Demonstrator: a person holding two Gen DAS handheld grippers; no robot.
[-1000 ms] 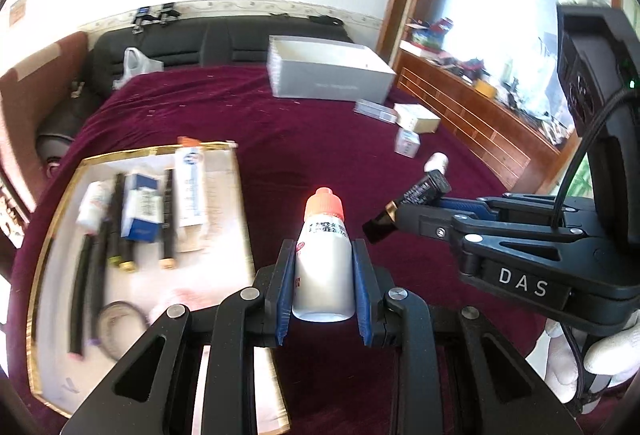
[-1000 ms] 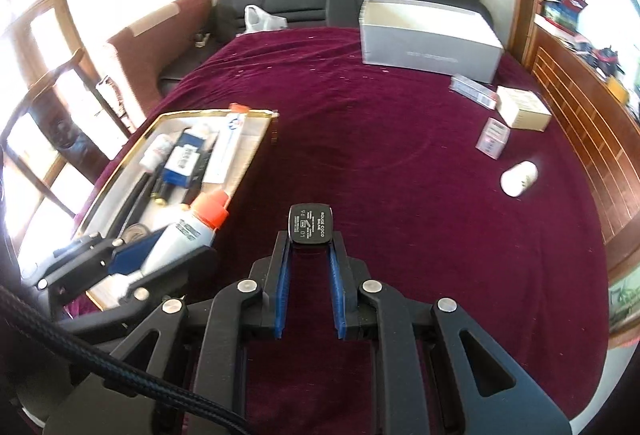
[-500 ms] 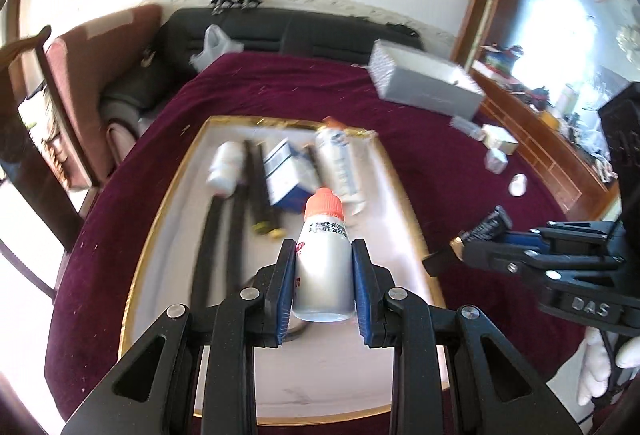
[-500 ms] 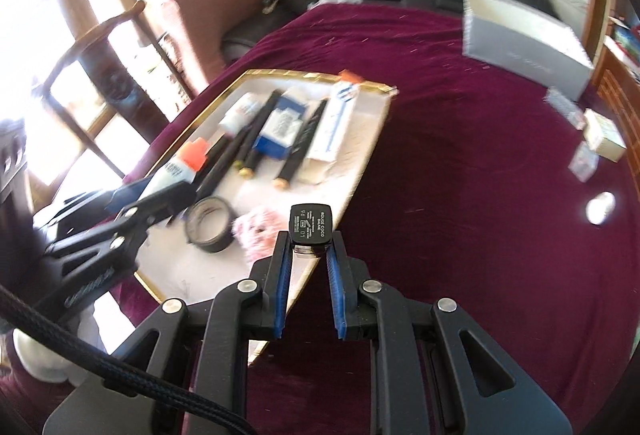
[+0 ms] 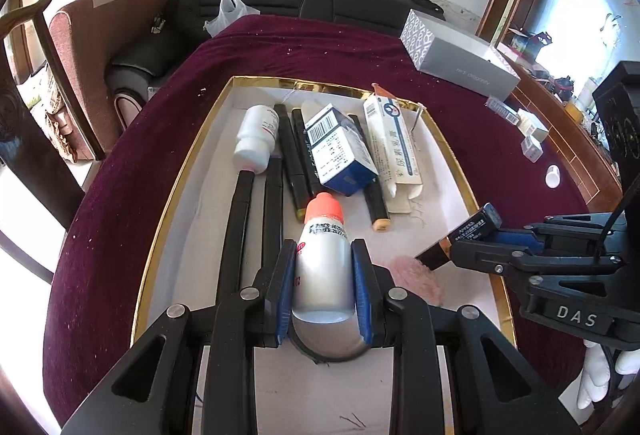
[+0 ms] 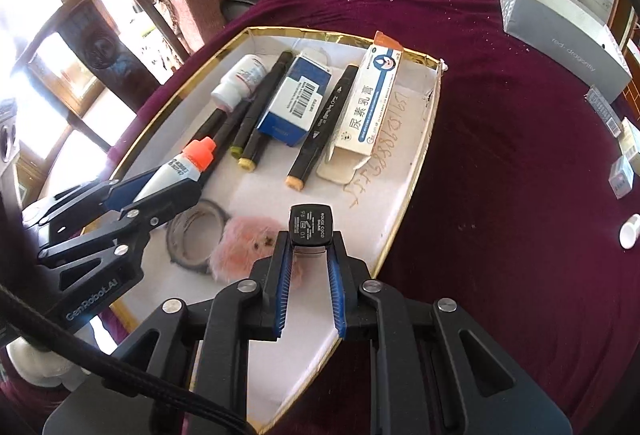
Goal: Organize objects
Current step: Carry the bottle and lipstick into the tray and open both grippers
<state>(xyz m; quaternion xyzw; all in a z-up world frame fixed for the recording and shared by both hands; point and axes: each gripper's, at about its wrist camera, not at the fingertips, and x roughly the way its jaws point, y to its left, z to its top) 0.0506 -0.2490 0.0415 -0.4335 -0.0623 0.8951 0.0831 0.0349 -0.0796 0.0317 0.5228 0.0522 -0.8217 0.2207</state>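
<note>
My left gripper (image 5: 323, 255) is shut on a white bottle with an orange cap (image 5: 322, 255), held above the near part of a gold-rimmed white tray (image 5: 184, 171). The same bottle (image 6: 176, 171) and left gripper (image 6: 160, 191) show at the left of the right wrist view. My right gripper (image 6: 311, 247) is shut on a small black lipstick case (image 6: 311, 229), over the tray's near right part; it appears again as the right gripper (image 5: 452, 251) with the case (image 5: 472, 229). Several black markers (image 5: 294, 159), a blue box (image 5: 340, 151), a white jar (image 5: 256, 139) and a long white carton (image 5: 394, 143) lie in the tray.
A pink fluffy ball (image 6: 248, 239) and a tape ring (image 6: 196, 235) lie in the tray under the grippers. On the maroon cloth (image 6: 500, 155) sit a long grey box (image 6: 560, 35), small cartons (image 6: 622, 171) and a white cap (image 6: 630, 231). A black sofa (image 5: 304, 3) stands behind.
Both grippers have swung left from over the bare cloth to above the tray and come lower, each keeping its object. The tray now fills the middle of both views.
</note>
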